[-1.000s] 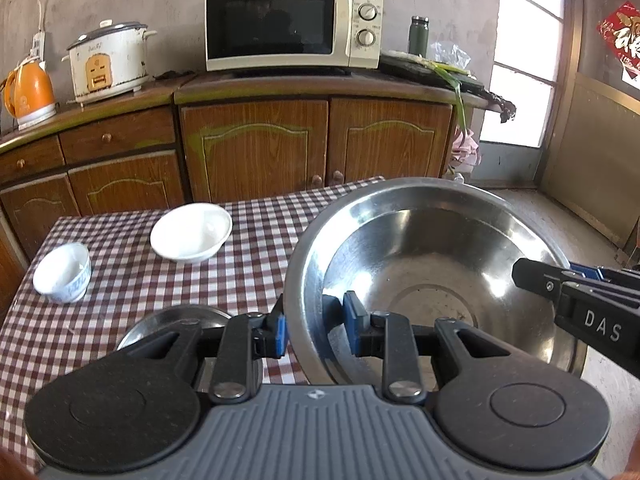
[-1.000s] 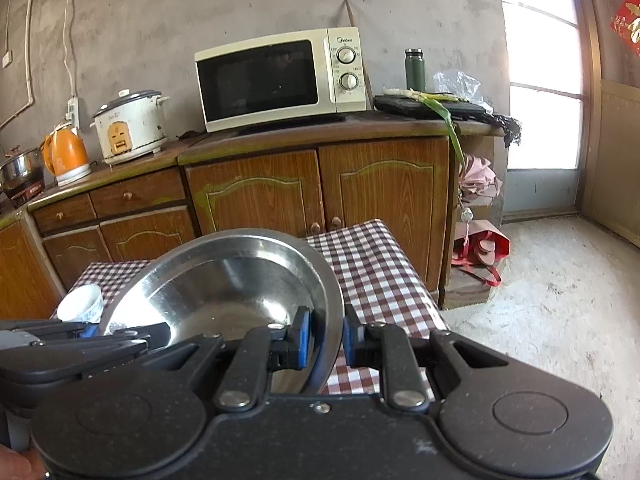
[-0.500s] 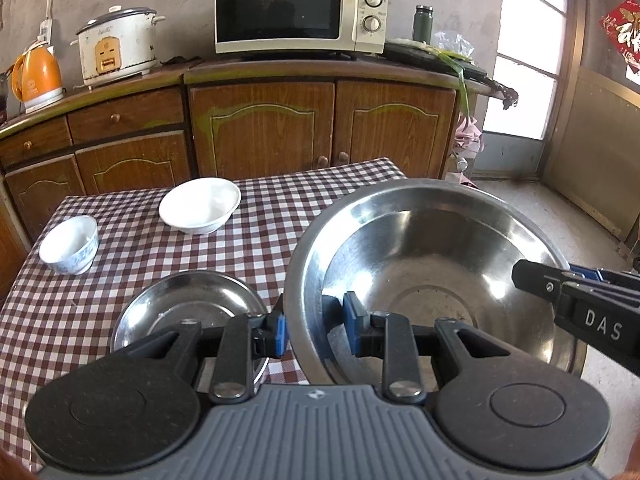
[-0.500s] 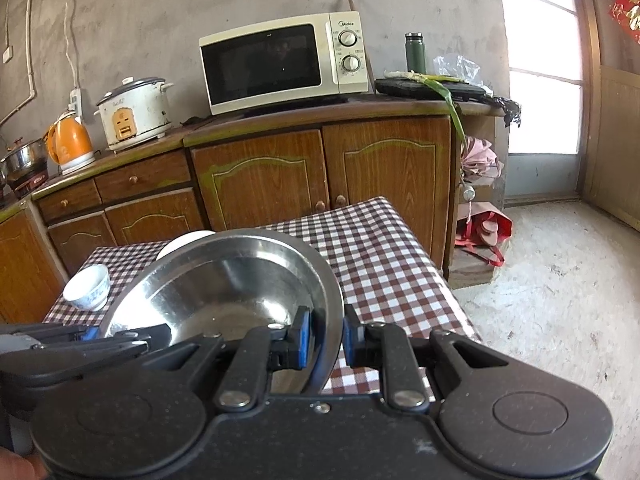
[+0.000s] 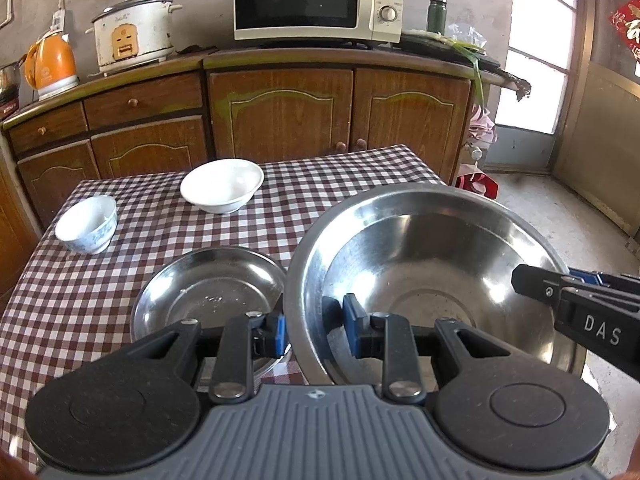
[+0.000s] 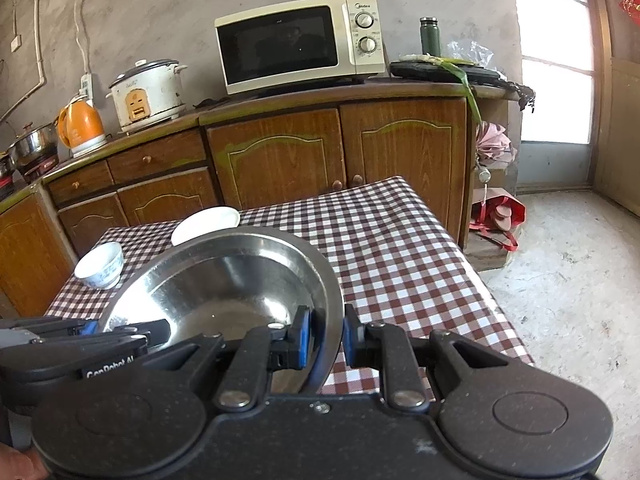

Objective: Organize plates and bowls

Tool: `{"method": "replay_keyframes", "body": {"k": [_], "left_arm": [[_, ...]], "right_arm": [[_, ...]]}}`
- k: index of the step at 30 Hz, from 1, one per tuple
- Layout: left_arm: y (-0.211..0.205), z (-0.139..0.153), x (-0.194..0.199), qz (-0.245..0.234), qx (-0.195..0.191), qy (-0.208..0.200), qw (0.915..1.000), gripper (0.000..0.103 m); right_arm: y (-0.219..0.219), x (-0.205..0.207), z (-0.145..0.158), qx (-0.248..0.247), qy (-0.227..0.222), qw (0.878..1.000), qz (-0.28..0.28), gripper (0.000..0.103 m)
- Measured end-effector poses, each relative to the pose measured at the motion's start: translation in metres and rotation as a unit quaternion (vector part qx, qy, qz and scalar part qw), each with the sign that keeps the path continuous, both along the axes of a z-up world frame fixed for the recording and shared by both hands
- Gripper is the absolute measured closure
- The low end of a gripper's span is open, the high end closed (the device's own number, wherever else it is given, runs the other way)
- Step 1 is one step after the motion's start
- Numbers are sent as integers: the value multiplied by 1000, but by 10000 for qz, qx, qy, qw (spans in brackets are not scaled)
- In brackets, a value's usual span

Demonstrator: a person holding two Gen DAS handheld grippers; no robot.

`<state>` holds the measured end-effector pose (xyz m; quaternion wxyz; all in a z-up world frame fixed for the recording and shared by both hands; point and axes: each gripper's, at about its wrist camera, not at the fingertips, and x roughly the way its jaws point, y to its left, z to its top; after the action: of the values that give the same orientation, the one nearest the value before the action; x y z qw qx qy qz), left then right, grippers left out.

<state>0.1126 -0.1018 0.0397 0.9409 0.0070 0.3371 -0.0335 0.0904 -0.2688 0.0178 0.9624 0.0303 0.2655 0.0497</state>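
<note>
A large steel basin [image 5: 432,264] [image 6: 224,280] hangs above the checked table [image 5: 120,272] [image 6: 400,264], carried by both grippers. My left gripper [image 5: 314,330] is shut on its left rim, one blue pad on each side of the wall. My right gripper [image 6: 325,338] [image 5: 540,286] is shut on the opposite rim. A smaller steel dish [image 5: 208,292] lies on the cloth just left of the basin. Farther back sit a white bowl [image 5: 222,185] [image 6: 206,224] and a small blue-patterned bowl [image 5: 88,222] [image 6: 100,266].
Behind the table runs a wooden cabinet [image 5: 280,108] bearing a microwave [image 5: 316,0], a rice cooker [image 5: 134,34] and an orange kettle [image 5: 50,62]. The table's right edge drops to a concrete floor [image 6: 568,300]. A red bag [image 6: 500,216] lies by the cabinet end.
Both grippers have sunk with the basin toward the table. The smaller steel dish and the bowls have come further into view on the left.
</note>
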Motion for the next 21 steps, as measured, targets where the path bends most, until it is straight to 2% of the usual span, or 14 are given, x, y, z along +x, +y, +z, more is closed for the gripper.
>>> {"method": "replay_keyframes", "body": {"k": [21], "left_arm": [[38, -11, -16, 331, 77, 36, 9994, 74]], "right_arm": [[44, -6, -20, -40, 127, 9992, 383, 81]]}}
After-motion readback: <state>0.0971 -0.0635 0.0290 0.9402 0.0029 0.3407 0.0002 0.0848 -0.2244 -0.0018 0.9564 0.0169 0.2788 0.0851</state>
